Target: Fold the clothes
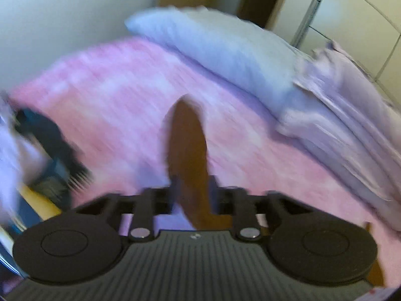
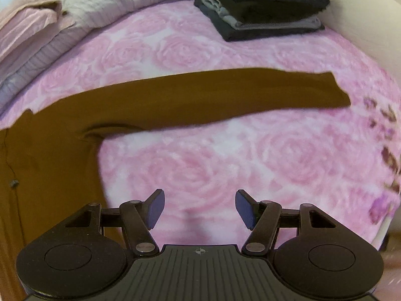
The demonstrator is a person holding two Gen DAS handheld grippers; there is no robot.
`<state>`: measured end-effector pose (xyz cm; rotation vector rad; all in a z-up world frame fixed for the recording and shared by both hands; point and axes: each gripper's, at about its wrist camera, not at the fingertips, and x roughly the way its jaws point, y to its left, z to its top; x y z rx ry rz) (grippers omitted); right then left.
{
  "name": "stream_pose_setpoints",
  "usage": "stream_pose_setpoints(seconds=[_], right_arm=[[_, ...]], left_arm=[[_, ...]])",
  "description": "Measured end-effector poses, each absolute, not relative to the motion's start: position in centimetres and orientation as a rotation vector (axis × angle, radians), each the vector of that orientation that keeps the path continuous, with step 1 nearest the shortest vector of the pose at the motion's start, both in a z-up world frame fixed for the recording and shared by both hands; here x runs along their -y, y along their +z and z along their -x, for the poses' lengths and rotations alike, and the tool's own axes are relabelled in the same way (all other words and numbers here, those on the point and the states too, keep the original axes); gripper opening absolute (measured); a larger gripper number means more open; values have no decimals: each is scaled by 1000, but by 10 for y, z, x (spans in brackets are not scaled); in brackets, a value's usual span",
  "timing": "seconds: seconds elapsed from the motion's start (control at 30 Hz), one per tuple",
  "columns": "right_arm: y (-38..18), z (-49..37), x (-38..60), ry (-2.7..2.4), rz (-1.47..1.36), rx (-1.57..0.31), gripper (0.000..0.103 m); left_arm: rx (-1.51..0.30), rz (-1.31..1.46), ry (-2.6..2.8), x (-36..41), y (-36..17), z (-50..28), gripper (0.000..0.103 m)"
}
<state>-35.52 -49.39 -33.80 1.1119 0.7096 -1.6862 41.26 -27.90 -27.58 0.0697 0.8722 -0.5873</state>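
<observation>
The left gripper (image 1: 191, 188) is pinched on a fold of the plain brown long-sleeved garment (image 1: 187, 150), which rises as a narrow strip between its pressed-together fingers; the left wrist view is smeared by motion blur. In the right wrist view the same brown garment (image 2: 190, 97) lies on the bed's pink rose-patterned fleece blanket (image 2: 190, 158), one sleeve stretched flat across the bed toward the right and the body spread at the left edge of the frame. The right gripper (image 2: 200, 209) hovers over bare blanket near the sleeve, its blue-padded fingers (image 2: 156, 208) spread apart and holding nothing. At the far side of the bed stands a stack of folded dark and grey clothes (image 2: 263, 12). A pale lilac pillow (image 1: 225, 47) and folded pinkish-lilac bedding (image 1: 351, 115) lie along the bed's far edge. No brand, label or readable writing shows on any item.
</observation>
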Motion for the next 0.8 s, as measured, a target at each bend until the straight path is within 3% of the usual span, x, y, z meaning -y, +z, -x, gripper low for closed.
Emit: stream_pose_setpoints(seconds=[0.13,0.37,0.5,0.57,0.63,0.67,0.8], right_arm=[[-343,334,496,-1661,-1153,-705,60],[-351,300,503,-1590,-1089,-808,60],[-352,295,502,-1583,-1068,-837,60],[-353,295,499,-1584,-1066,-850,60],[-353,295,496,-1588,-1062,-859,60],[-354,294,494,-1590,-1061,-864,60],[-353,295,486,-1590,-1059,-863,60]], left_arm=[[-913,-162,-526,263,-284,-428,31],[-1082,-48,-537,243,-354,-427,33],[-1100,114,-476,250,-389,-457,45],[-1101,214,-405,250,-404,-474,45],[-1095,221,-359,254,-415,-483,25],[-1066,136,-356,259,-413,-481,0],[-881,-64,-373,252,-390,-453,1]])
